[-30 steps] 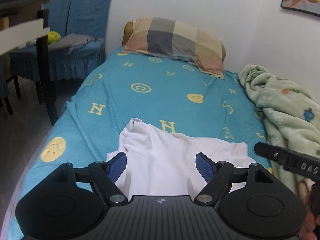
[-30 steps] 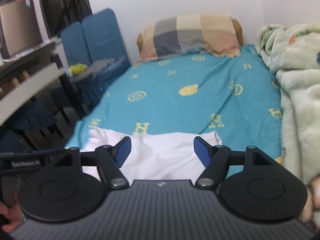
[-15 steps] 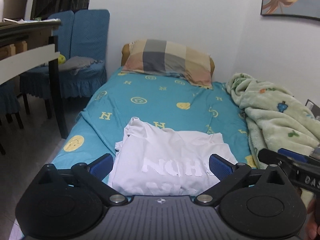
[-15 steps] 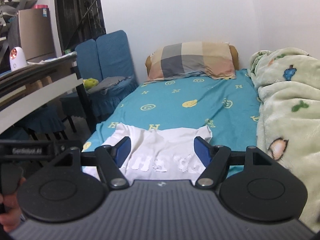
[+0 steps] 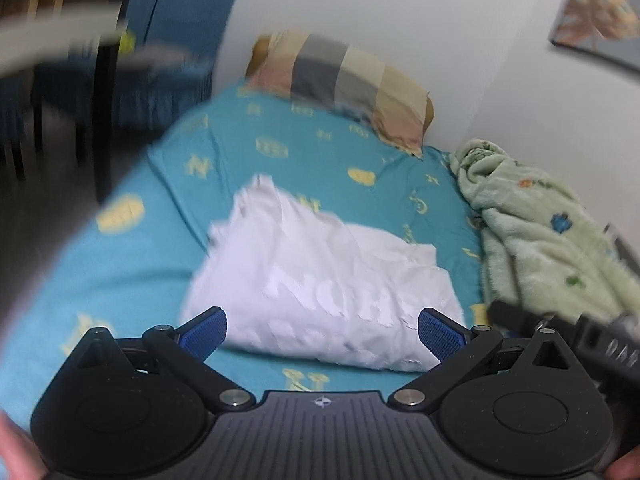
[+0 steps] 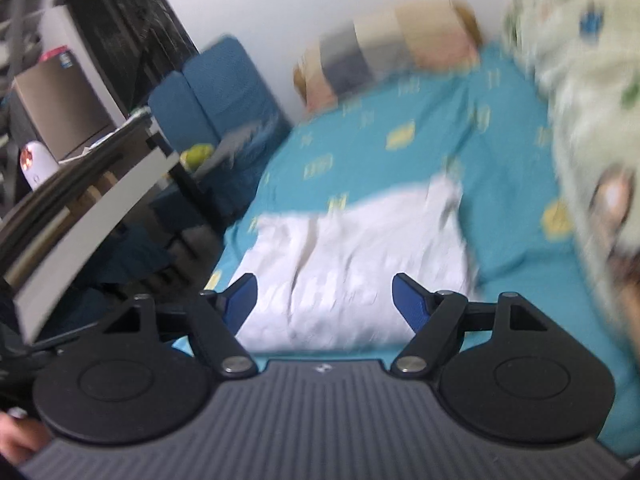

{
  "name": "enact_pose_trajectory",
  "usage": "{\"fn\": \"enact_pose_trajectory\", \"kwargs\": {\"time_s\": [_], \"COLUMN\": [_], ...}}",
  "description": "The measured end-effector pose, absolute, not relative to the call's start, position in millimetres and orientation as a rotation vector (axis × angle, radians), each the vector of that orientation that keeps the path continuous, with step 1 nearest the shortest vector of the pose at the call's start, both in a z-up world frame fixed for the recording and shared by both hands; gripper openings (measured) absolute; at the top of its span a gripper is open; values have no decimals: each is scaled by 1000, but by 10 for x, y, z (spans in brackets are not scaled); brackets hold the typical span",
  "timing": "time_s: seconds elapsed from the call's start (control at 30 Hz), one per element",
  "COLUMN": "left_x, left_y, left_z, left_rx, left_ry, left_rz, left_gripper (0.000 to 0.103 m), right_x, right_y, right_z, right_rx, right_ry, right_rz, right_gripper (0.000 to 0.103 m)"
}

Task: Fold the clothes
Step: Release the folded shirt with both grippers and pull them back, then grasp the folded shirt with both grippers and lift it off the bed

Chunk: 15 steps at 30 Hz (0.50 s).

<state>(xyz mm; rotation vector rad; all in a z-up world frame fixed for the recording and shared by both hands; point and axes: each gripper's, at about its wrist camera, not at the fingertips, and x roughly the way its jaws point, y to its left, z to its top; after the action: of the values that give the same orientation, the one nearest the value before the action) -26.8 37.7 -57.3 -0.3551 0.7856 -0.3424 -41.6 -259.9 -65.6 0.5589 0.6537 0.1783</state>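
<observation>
Little I can read here: motion blur smears most of it.
On the white shirt (image 5: 320, 280) I see raised white print, roughly "NOH", the last letters unclear. The teal bedsheet (image 5: 312, 152) carries yellow letters, "N" or "H", I cannot tell which. The black bar (image 5: 592, 340) at my left view's right edge shows "DA", then runs out of view.

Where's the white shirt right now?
The white shirt lies on the teal bedsheet straight ahead of both open grippers in both wrist views, with the green blanket to its right.
</observation>
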Motion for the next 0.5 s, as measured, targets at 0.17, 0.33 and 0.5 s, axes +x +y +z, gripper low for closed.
{"fn": "enact_pose_trajectory", "kwargs": {"time_s": [0.17,0.33,0.5], "left_x": [-49,156,426], "left_y": [601,684,671], "left_z": [-963,-1320,-1611], "left_rx": [-683,-930,-1085], "left_ry": [941,1019,1087], "left_rz": [-365,-335,-296], "left_gripper": [103,103,102], "right_x": [-276,-187,-40], "right_y": [-2830,-2845,-2819], "right_z": [-1092,-1572,-1854], "right_rx": [984,1320,1484], "right_ry": [826,952,961], "right_rz": [187,122,16], "right_gripper": [78,78,78]}}
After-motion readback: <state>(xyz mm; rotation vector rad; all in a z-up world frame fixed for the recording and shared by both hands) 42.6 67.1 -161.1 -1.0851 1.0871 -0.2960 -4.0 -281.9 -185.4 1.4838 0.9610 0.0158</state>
